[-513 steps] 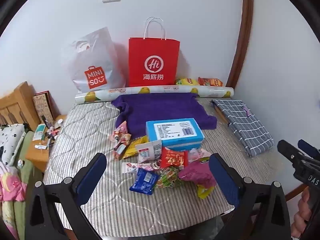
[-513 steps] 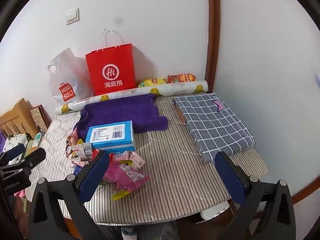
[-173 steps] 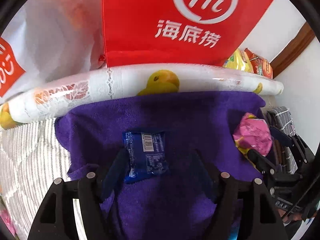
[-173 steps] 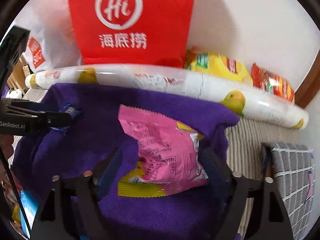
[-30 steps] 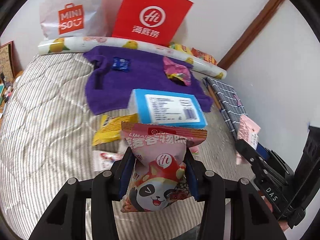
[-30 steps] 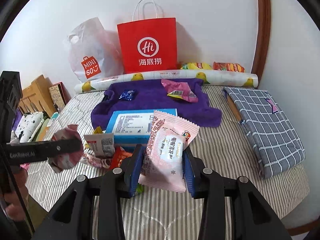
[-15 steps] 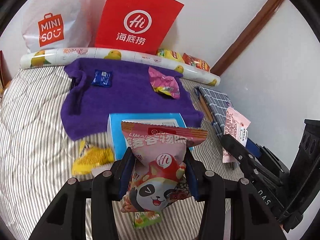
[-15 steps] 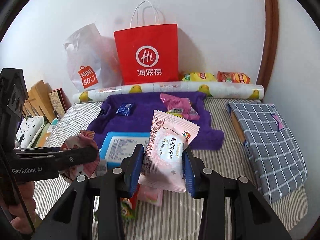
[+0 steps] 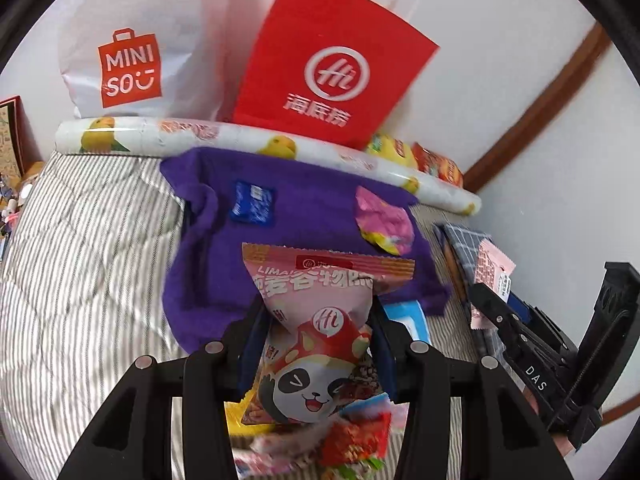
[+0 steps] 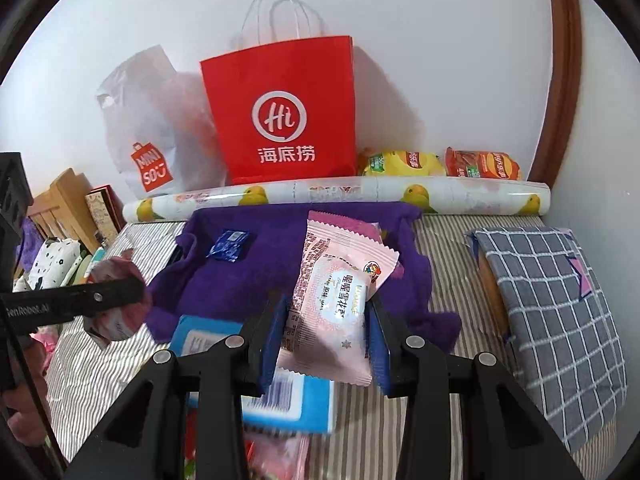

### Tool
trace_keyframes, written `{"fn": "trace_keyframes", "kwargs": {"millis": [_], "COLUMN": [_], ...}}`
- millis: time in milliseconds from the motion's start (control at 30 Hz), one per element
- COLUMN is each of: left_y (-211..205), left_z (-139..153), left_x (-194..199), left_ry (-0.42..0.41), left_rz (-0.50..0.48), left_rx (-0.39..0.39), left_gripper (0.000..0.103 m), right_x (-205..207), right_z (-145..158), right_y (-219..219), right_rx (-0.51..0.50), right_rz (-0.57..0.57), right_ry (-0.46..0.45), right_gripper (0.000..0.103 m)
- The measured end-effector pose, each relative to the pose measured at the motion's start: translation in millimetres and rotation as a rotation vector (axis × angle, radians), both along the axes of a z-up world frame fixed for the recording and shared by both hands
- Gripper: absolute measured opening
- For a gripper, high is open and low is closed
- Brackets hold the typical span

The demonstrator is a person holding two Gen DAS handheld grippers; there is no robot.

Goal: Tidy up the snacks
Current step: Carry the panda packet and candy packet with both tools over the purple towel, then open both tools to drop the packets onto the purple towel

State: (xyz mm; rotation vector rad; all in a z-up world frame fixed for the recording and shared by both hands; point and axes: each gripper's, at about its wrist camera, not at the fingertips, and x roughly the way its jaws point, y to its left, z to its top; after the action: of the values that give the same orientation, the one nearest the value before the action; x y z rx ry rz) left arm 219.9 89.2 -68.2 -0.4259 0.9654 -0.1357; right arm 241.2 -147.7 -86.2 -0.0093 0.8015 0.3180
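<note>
1. Left gripper [image 9: 316, 344]: fingers clamped on panda snack packet [image 9: 316, 336], held upright above front edge of purple towel [image 9: 304, 216].
2. Right gripper [image 10: 326, 332]: fingers clamped on pale pink snack packet [image 10: 340, 300], held upright over near part of purple towel, above blue box [image 10: 280, 396].
3. Purple towel: spread on striped bed cover [image 9: 80, 264], toward rear edge, just in front of fruit-print roll [image 10: 340, 192].
4. Small blue packet [image 9: 253, 202]: flat on left rear part of purple towel.
5. Pink-and-yellow packet [image 9: 384, 222]: flat on right rear part of purple towel, well apart from small blue packet.
6. Blue box: on striped bed cover at front edge of purple towel, partly hidden behind right gripper.
7. Loose snack pile [image 9: 352, 440]: on striped bed cover below left gripper, blurred.
8. Red paper bag [image 10: 280, 108] and white plastic bag [image 10: 152, 128]: upright against wall behind fruit-print roll.
9. Two chip bags [image 10: 440, 164]: behind fruit-print roll, right of red paper bag.
10. Grey checked cloth [image 10: 560, 304]: folded along right edge of striped bed cover.
</note>
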Motion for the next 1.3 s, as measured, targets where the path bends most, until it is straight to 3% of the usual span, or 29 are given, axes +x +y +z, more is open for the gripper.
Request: {"fn": "trace_keyframes", "kwargs": {"millis": [467, 1067, 1167, 1267, 1300], "left_y": [32, 32, 30, 29, 27], "left_z": [-30, -88, -94, -94, -93], "left_x": [61, 103, 105, 104, 106], "left_ry": [0.060, 0.155, 0.169, 0.167, 0.167], "left_rz": [0.050, 0.042, 0.034, 0.026, 0.022], "left_rx": [-0.035, 0.004, 0.013, 0.026, 0.022], "left_gripper": [0.045, 0.046, 0.046, 0.046, 0.051], "right_x": [73, 109, 108, 103, 100], "right_z": [-46, -99, -99, -89, -84], "right_y": [16, 8, 8, 8, 7], "right_rx": [-0.011, -0.033, -0.033, -0.011, -0.012], "right_rz": [0.017, 0.015, 0.025, 0.043, 0.043], "right_ry": [0.118, 0.234, 0.239, 0.219, 0.198], "right_gripper": [0.039, 0.041, 0.049, 0.064, 0.071]}}
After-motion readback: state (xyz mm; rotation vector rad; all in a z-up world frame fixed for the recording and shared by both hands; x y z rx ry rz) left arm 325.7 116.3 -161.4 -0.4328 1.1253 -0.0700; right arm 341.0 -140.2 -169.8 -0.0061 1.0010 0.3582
